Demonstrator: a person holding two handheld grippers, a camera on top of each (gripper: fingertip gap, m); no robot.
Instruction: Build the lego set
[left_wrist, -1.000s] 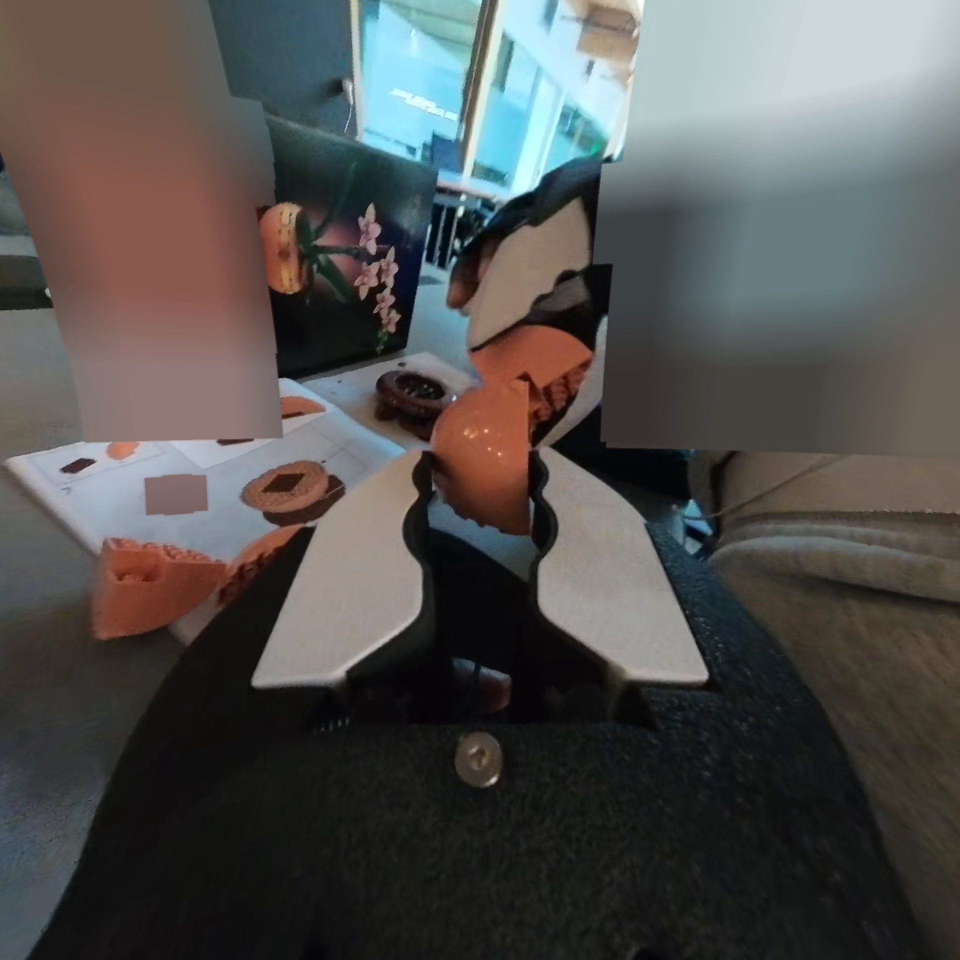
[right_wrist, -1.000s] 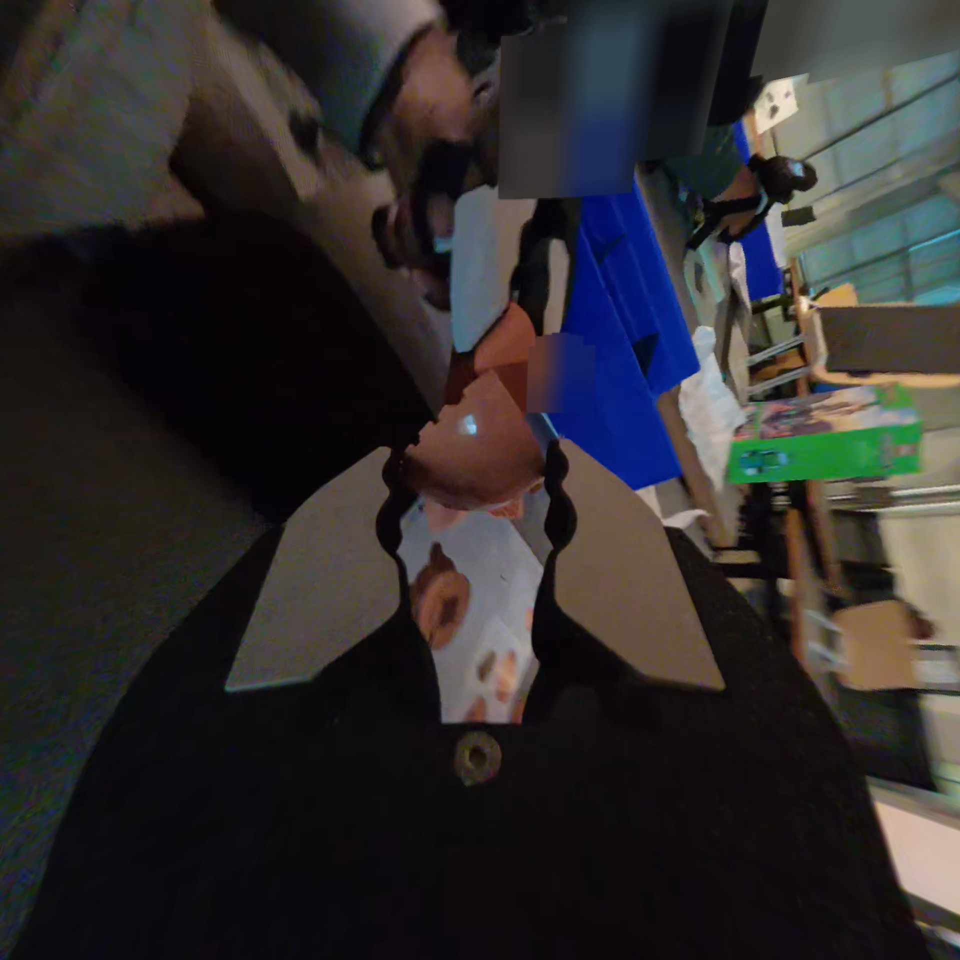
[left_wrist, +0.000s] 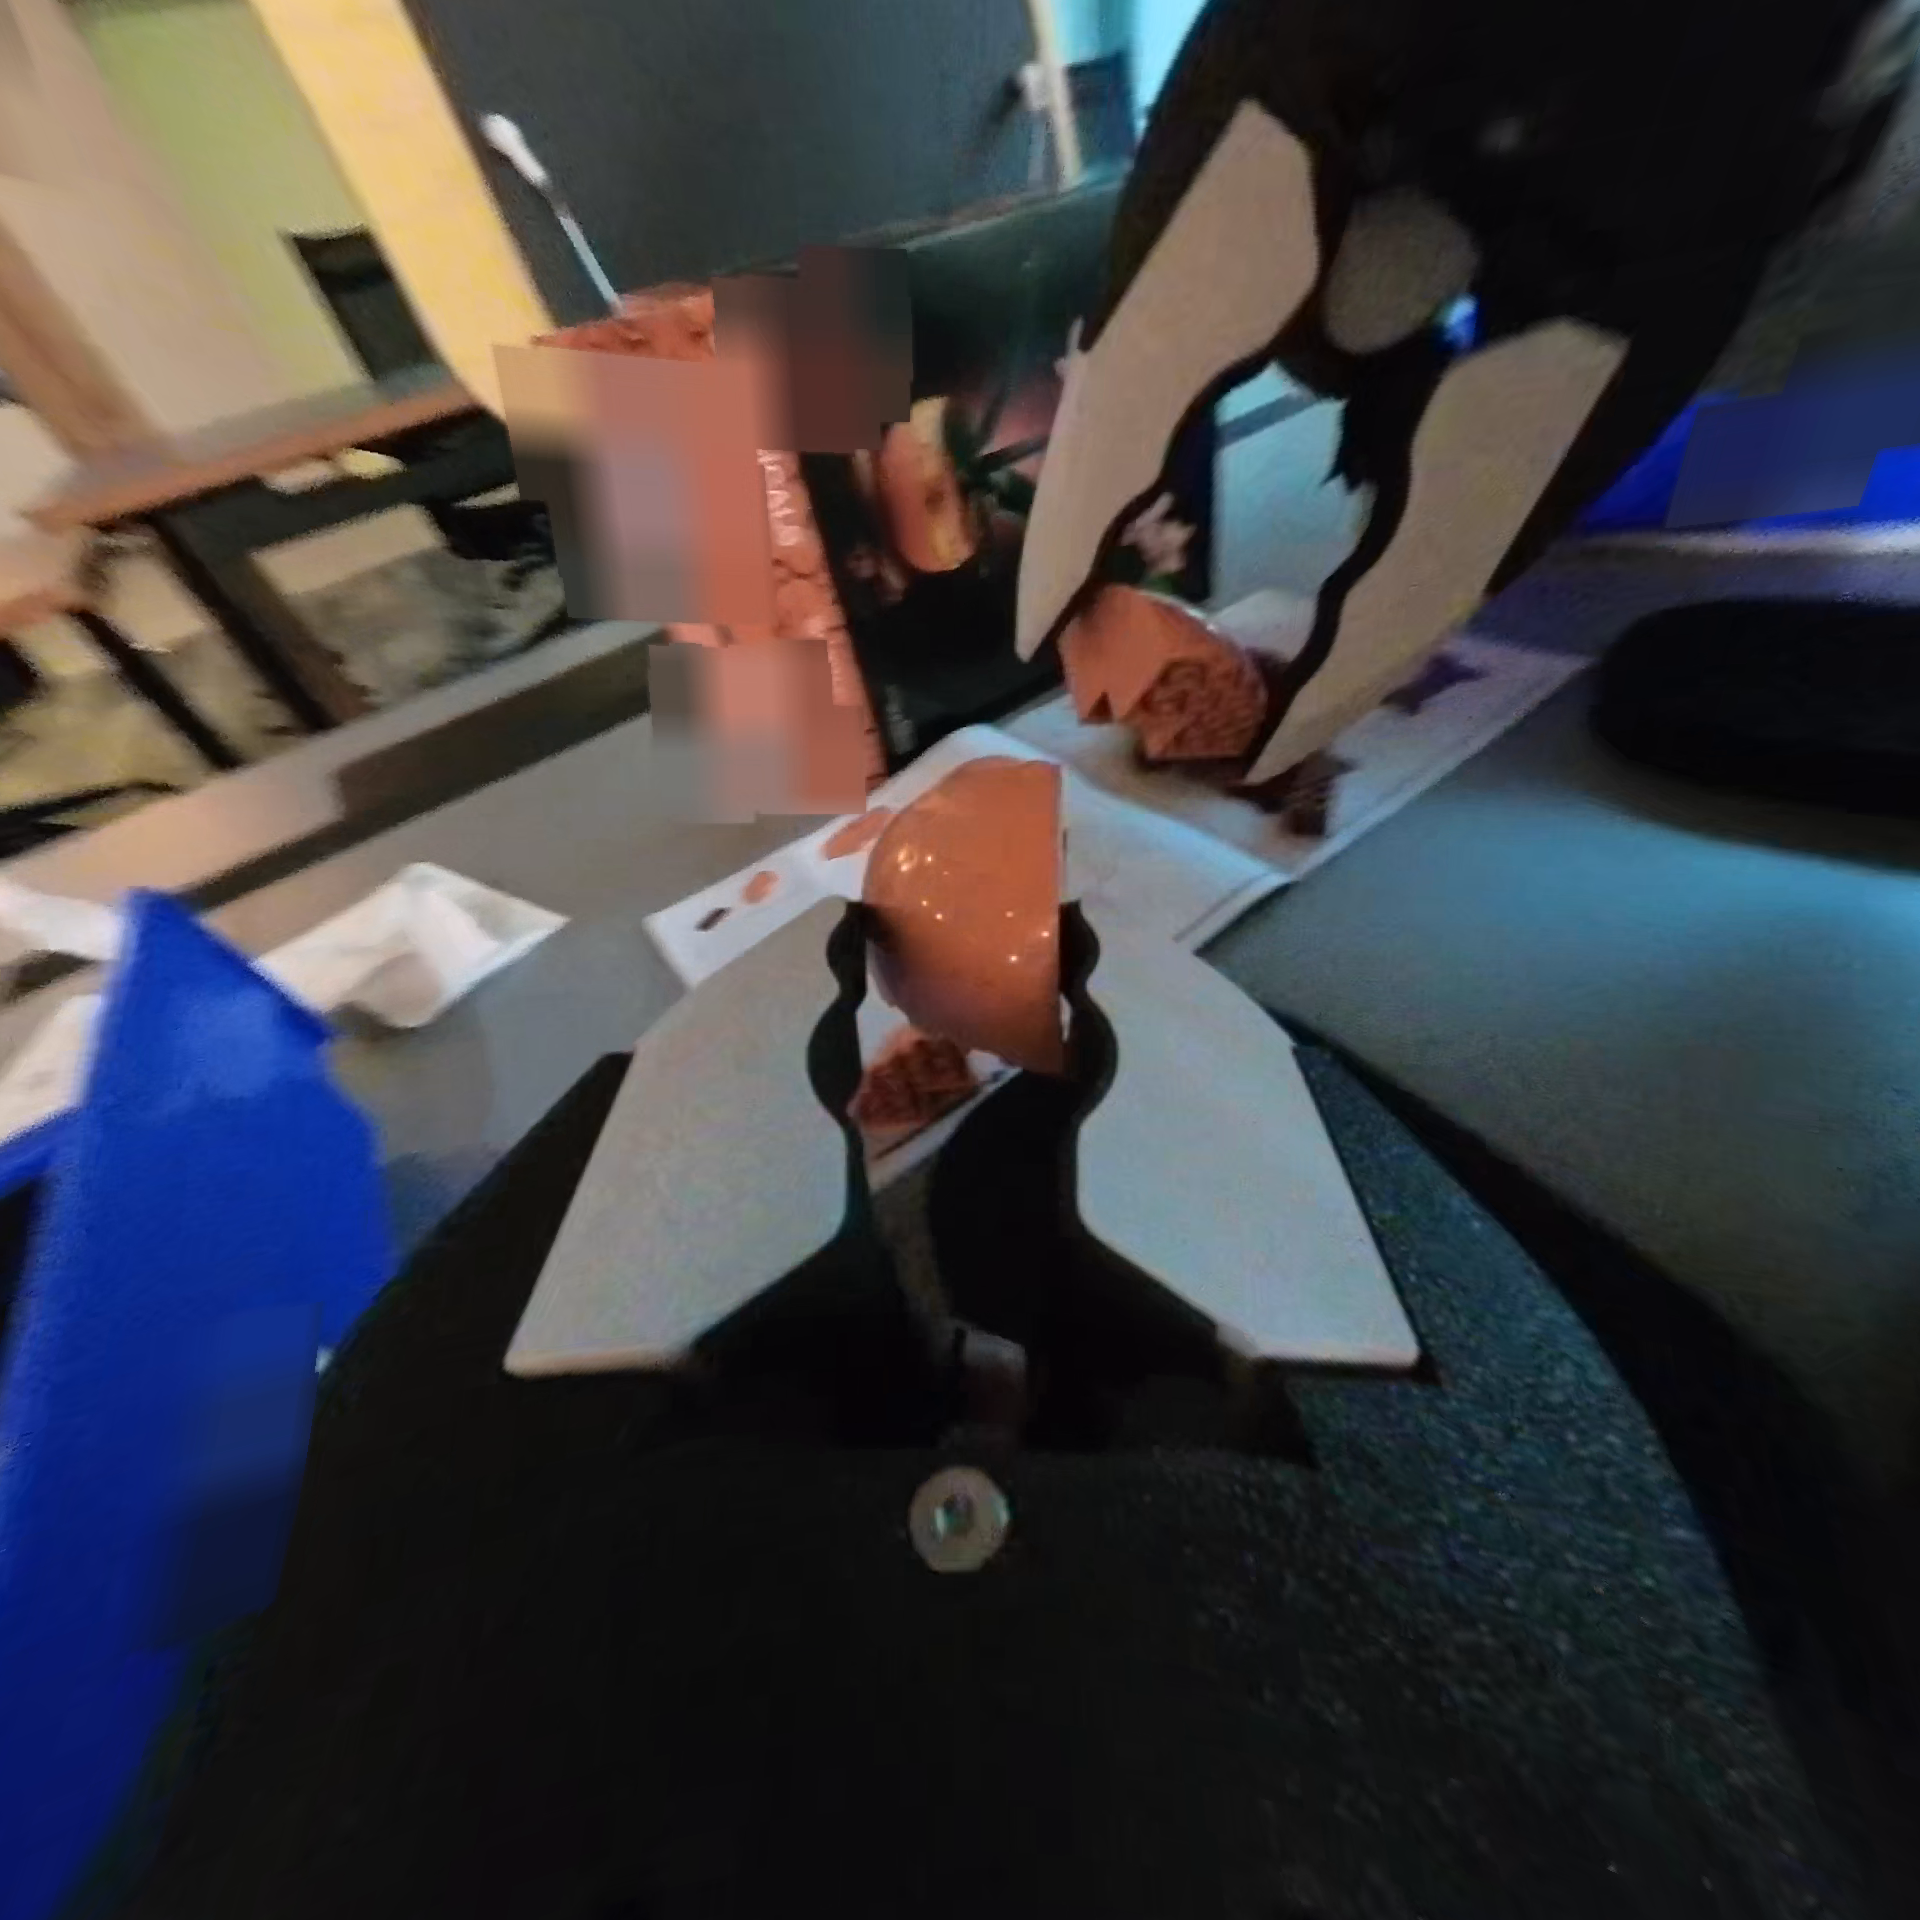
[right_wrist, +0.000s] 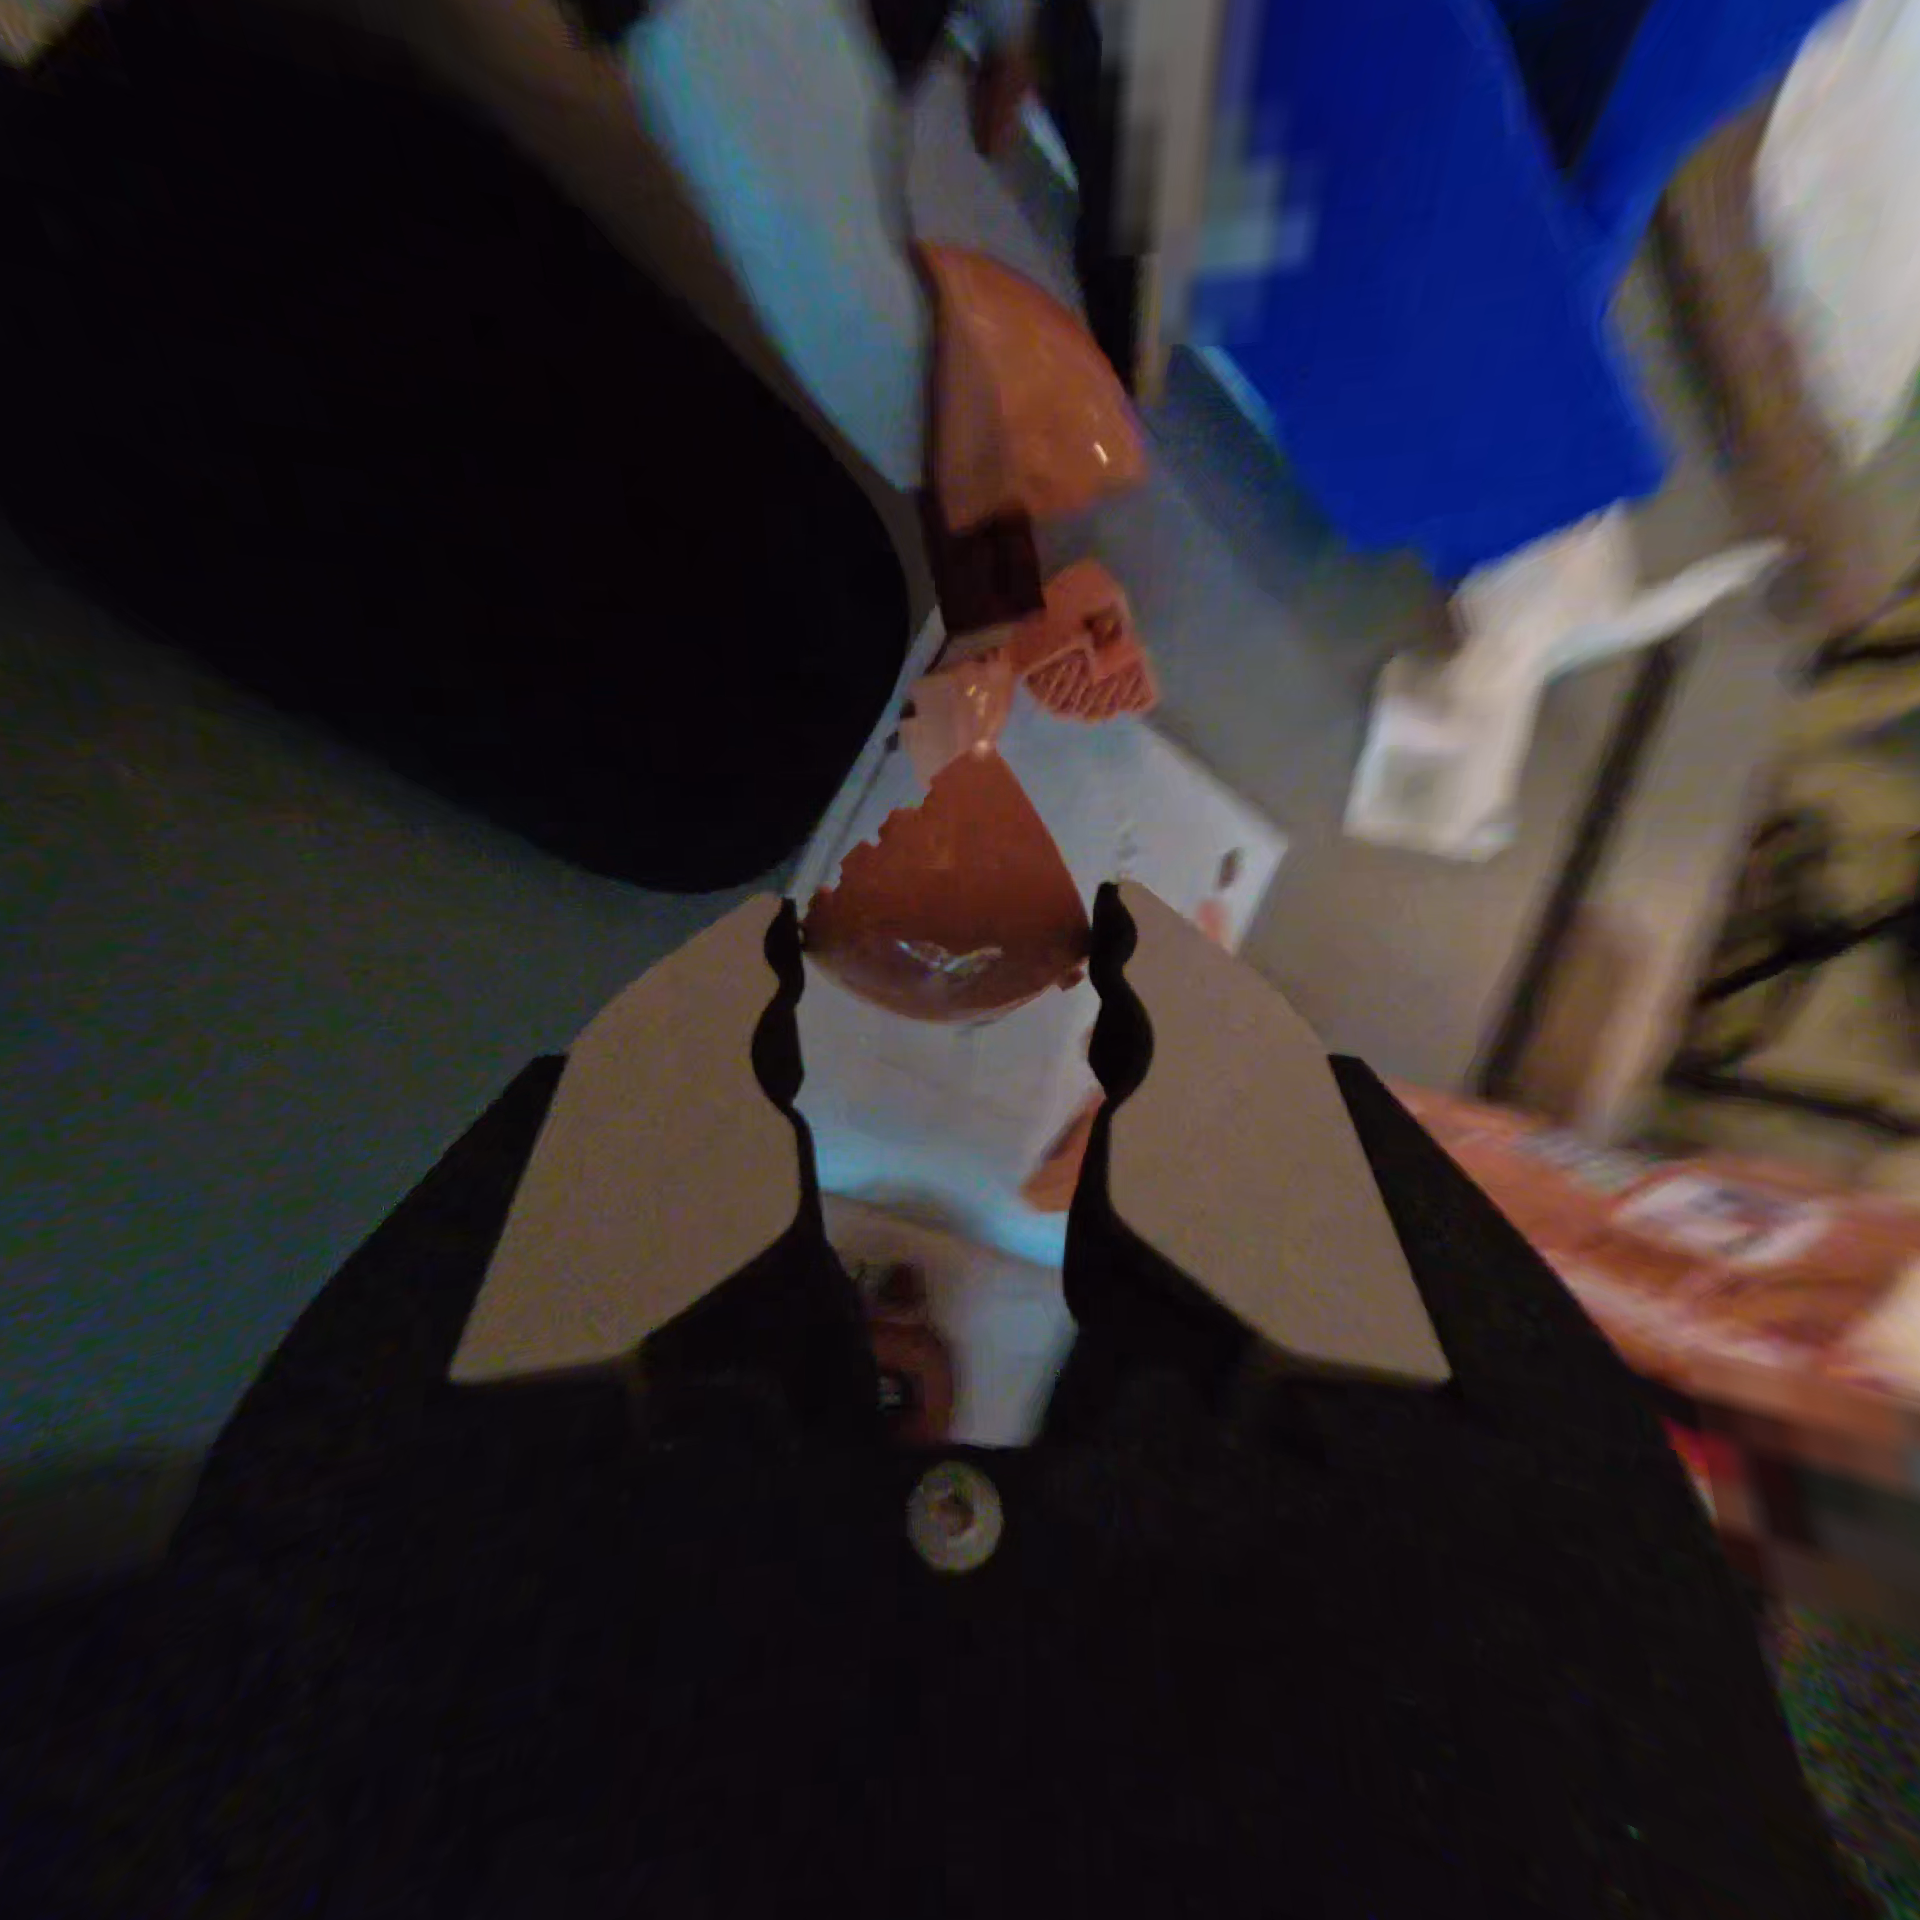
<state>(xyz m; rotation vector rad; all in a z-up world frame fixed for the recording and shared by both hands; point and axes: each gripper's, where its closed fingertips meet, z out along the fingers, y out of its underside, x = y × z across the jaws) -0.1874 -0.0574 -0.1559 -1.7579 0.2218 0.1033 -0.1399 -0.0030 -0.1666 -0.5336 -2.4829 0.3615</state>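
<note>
**Two grippers, each holding a curved orange shell piece**

The left gripper is clamping a glossy orange shell piece between its fingertips, both pads pressing on it. The right gripper is gripping a second orange shell piece at a wider gap, pads touching its two sides. In the left wrist view, the right gripper is showing at about one o'clock, its studded inner side turned down. To handle these well, I judge a steady squeeze is needed, because the curved glossy surfaces could slip. Under both grippers an open instruction booklet is lying on the grey table. At eleven o'clock a dark box is standing closed, its contents hidden.
</note>
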